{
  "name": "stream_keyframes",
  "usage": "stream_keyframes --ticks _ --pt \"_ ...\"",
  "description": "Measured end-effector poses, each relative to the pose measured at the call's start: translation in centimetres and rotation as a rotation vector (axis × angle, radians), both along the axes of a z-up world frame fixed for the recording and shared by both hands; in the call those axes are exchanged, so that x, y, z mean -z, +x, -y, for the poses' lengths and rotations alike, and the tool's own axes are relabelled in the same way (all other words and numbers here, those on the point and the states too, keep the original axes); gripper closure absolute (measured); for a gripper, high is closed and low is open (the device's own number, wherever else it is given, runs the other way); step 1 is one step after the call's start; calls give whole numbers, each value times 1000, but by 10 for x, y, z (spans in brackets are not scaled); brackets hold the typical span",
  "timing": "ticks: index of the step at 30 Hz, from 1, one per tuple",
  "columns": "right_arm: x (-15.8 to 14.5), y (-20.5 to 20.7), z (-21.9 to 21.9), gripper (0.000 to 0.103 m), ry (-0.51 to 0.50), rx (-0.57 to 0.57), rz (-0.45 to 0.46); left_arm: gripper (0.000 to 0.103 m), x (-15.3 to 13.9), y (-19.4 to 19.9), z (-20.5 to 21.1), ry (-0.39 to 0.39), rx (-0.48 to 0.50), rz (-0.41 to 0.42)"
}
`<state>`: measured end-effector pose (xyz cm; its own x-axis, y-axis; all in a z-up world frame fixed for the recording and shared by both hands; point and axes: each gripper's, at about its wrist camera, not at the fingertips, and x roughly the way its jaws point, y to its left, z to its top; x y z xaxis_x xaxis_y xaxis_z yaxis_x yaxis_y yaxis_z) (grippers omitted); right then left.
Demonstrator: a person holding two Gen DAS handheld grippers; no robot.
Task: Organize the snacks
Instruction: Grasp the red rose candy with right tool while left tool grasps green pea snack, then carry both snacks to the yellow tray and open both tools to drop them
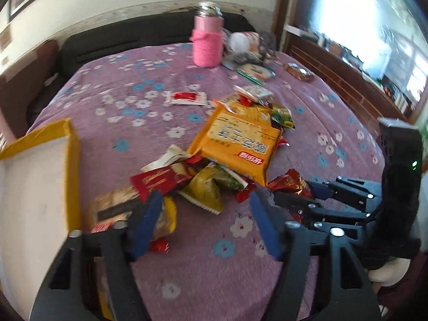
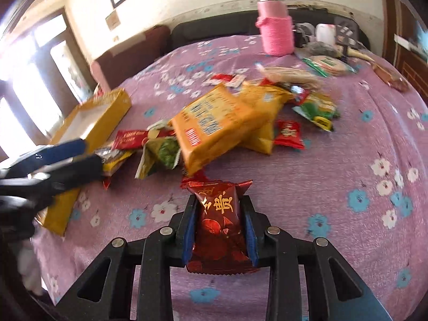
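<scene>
Light, crinkly, slippery-looking red foil snack, pinched across its middle by right gripper. Left gripper jaws spread, holding nothing.

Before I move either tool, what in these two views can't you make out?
- Yellow box: its inside is cut off by the left wrist view's edge and glare-washed in the right wrist view.
- Snacks beneath the large orange packet: covered by it in both views.
- Clutter behind the pink bottle: blurred and too small to identify.
- Red packet in the right tool: its rear end is hidden by the fingers.
</scene>
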<state>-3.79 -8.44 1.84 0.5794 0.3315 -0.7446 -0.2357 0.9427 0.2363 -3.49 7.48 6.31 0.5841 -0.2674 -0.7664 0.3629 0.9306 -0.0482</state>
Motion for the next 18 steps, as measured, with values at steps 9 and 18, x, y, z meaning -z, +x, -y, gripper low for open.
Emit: stream_keyframes --ticks 9,18 --pt "2 6 13 71 90 16 -39 54 29 33 26 125 157 -81" --pt "3 8 15 70 99 6 -46 73 40 33 36 98 151 -111"
